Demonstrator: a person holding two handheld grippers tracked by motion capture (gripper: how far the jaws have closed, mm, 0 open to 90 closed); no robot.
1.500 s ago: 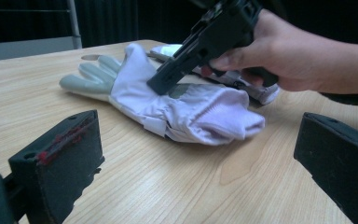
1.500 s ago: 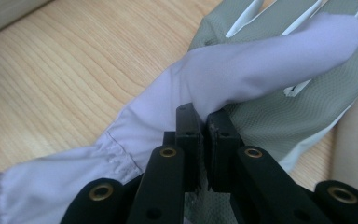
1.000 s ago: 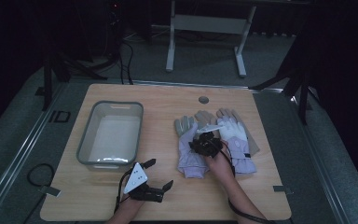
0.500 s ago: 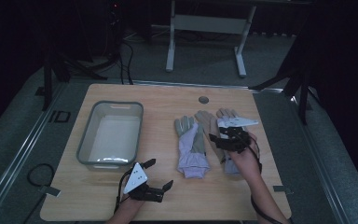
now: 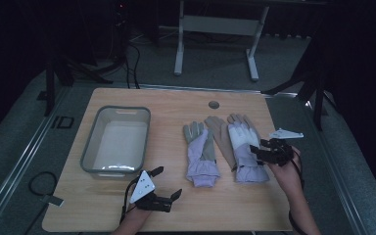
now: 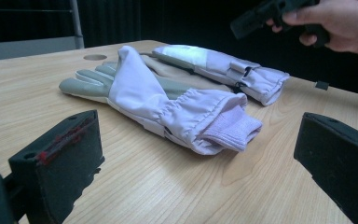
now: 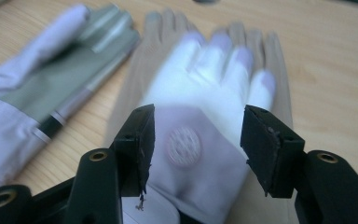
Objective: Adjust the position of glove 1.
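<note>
Two lavender work gloves lie side by side on the wooden table [image 5: 127, 205], fingers pointing away. The left glove [image 5: 200, 153] [image 6: 168, 102] [image 7: 51, 84] has a grey palm and a knit cuff. The right glove [image 5: 242, 147] [image 6: 223, 67] [image 7: 209, 70] is whiter, with a round badge, and lies over a tan glove shape [image 5: 219, 131]. My right gripper [image 5: 260, 152] [image 7: 198, 126] hangs open just above the right glove's cuff end, with nothing between its jaws. My left gripper [image 5: 169, 182] rests open near the front edge, pointing at the left glove's cuff.
A grey plastic bin [image 5: 92, 147] stands at the table's left, nothing visible in it. A small round hole [image 5: 214, 105] sits near the far edge. A metal stand [image 5: 215, 24] is on the floor beyond. The other hand and its gripper [image 6: 270, 14] show far off in the left gripper view.
My right gripper has moved right, from over the middle of the gloves to the right glove's cuff side. The left gripper has stayed put.
</note>
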